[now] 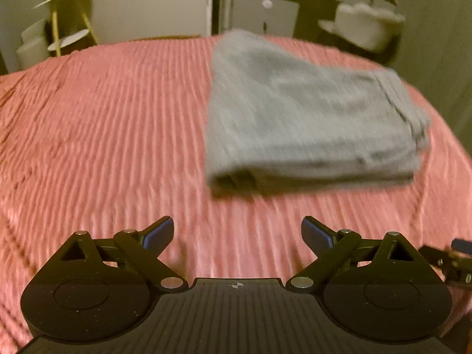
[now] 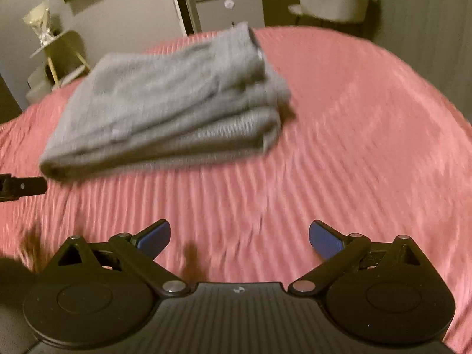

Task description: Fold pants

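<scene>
A dim bedroom with pale walls lies behind a bed covered by a ribbed pink bedspread (image 1: 118,124), which fills most of both views. At far left a small yellow two-tier side table (image 1: 69,20) stands against the wall, with a pale ornament on its top shelf. Further right, past a white door frame, a white cabinet (image 1: 262,14) carries a few small items, too blurred to name, and a white fluffy chair (image 1: 365,26) stands at the right.

The grey pants (image 1: 309,118) lie on the bedspread, folded into a thick, compact rectangle of several layers, with the stacked folds facing the cameras. Both views are motion-blurred.

The left gripper (image 1: 237,236) hangs over bare bedspread, well short of the pants, its blue-padded fingers (image 1: 159,234) spread wide with nothing between them. From its camera the pants sit ahead and to the right.

The right gripper (image 2: 239,239) hangs likewise above the bedspread, apart from the pants, its fingers (image 2: 324,240) spread wide and empty. From its camera the pants sit ahead and to the left.
</scene>
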A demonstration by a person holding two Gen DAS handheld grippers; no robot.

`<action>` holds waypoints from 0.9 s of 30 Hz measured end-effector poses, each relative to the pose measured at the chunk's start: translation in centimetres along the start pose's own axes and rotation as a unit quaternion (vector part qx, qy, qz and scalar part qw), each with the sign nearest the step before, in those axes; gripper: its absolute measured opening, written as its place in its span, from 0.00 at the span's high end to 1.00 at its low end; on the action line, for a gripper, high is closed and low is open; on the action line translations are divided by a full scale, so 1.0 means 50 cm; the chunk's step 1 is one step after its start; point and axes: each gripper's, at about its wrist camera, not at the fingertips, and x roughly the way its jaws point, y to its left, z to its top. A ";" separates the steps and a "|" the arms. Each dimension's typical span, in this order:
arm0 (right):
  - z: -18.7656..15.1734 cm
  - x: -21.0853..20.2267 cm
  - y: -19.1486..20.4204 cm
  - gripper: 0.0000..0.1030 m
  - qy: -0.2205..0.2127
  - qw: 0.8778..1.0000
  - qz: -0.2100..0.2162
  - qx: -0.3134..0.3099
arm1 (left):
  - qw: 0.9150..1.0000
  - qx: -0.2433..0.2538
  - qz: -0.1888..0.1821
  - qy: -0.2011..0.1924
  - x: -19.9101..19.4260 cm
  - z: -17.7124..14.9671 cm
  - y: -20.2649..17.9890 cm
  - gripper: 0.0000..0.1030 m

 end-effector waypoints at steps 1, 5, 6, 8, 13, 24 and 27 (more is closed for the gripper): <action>-0.004 -0.009 0.001 0.03 -0.002 1.000 -0.012 0.006 | 1.000 -0.002 0.005 0.010 -0.004 -0.010 -0.011 0.06; -0.011 -0.028 0.025 0.03 0.016 1.000 -0.022 0.007 | 1.000 -0.014 -0.015 0.024 -0.030 -0.045 -0.018 0.06; -0.017 -0.029 0.027 0.03 0.014 1.000 -0.016 0.009 | 1.000 -0.015 -0.013 0.022 -0.033 -0.050 -0.024 0.06; -0.031 -0.038 0.041 0.03 0.003 1.000 -0.025 0.006 | 1.000 -0.009 -0.008 0.019 -0.040 -0.059 -0.031 0.06; -0.036 -0.065 0.077 0.03 0.001 0.998 -0.046 -0.040 | 0.999 -0.012 0.027 0.021 -0.045 -0.056 -0.039 0.06; 0.056 -0.076 0.135 0.03 -0.012 0.989 -0.104 -0.104 | 0.999 0.025 0.040 -0.003 -0.083 -0.013 -0.069 0.06; 0.060 -0.051 0.149 0.03 -0.002 0.988 -0.104 -0.114 | 0.998 0.048 0.048 -0.007 -0.074 -0.018 -0.082 0.06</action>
